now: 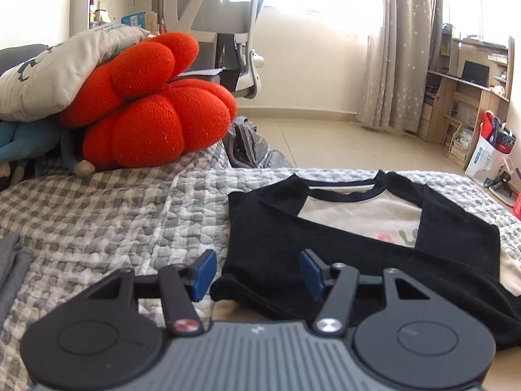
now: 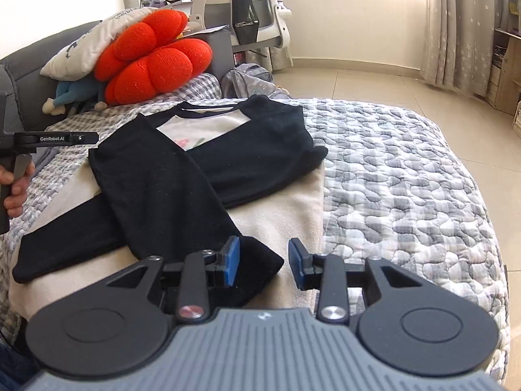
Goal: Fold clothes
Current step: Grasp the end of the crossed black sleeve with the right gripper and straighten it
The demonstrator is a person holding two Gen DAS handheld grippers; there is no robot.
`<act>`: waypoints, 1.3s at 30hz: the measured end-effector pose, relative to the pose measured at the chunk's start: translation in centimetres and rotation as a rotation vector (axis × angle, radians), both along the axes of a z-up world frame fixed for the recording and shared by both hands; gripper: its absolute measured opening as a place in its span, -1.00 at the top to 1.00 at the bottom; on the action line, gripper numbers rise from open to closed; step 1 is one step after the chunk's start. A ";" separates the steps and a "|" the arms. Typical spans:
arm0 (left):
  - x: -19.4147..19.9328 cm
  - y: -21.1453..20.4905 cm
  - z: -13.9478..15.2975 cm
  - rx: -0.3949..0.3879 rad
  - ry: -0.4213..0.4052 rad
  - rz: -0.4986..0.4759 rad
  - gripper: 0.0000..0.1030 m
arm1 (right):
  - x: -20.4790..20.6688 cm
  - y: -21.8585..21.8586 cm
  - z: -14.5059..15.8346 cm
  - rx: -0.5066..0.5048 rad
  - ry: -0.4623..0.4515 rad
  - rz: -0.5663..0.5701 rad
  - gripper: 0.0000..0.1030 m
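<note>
Two black sleeves [image 2: 156, 176] crossed over a white shirt [image 2: 202, 127] on the gray quilt [image 2: 407, 179], left tongs [image 1: 257, 272] wide open by a cuff, right tongs [image 2: 264, 262] open too, holding nothing.

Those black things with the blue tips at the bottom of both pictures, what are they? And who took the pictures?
They are grabbing tools that a person holds, one in each hand. Each has a little camera that looks out along its two fingers. One picture comes from the left tool, the other from the right tool. In the right one you can see the person's hand holding the other tool's handle. Both tools are open and hold nothing. On the bed's quilt lies a shirt, black and cream, with its black sleeves folded across it. Behind it sit a red cushion and a pillow.
</note>
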State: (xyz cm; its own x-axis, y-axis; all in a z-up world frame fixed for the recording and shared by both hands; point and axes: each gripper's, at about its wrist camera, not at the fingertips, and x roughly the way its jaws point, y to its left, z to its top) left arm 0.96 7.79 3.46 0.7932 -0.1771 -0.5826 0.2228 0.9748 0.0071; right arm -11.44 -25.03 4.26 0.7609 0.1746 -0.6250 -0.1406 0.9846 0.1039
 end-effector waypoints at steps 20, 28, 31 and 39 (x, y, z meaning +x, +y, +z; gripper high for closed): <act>0.0 0.8 -2.1 0.018 0.076 0.087 -0.03 | -0.7 -0.4 0.1 -0.078 -0.031 -0.083 0.75; -0.7 0.4 -1.9 0.053 0.065 0.100 -0.03 | -3.1 2.3 2.1 -0.052 -0.155 0.101 0.24; -0.7 0.4 -2.1 0.046 0.069 0.110 -0.03 | -2.8 3.9 1.0 -0.067 -0.106 0.182 0.24; -0.7 0.5 -2.2 0.032 0.081 0.123 -0.03 | -1.6 3.7 -0.7 -0.084 -0.008 0.127 0.74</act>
State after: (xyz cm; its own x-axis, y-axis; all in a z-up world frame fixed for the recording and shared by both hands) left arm 0.22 8.32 1.30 0.7581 -0.0617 -0.6493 0.1028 0.9944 0.0255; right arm -13.00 -21.36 3.54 0.7411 0.2169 -0.6354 -0.2648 0.9641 0.0203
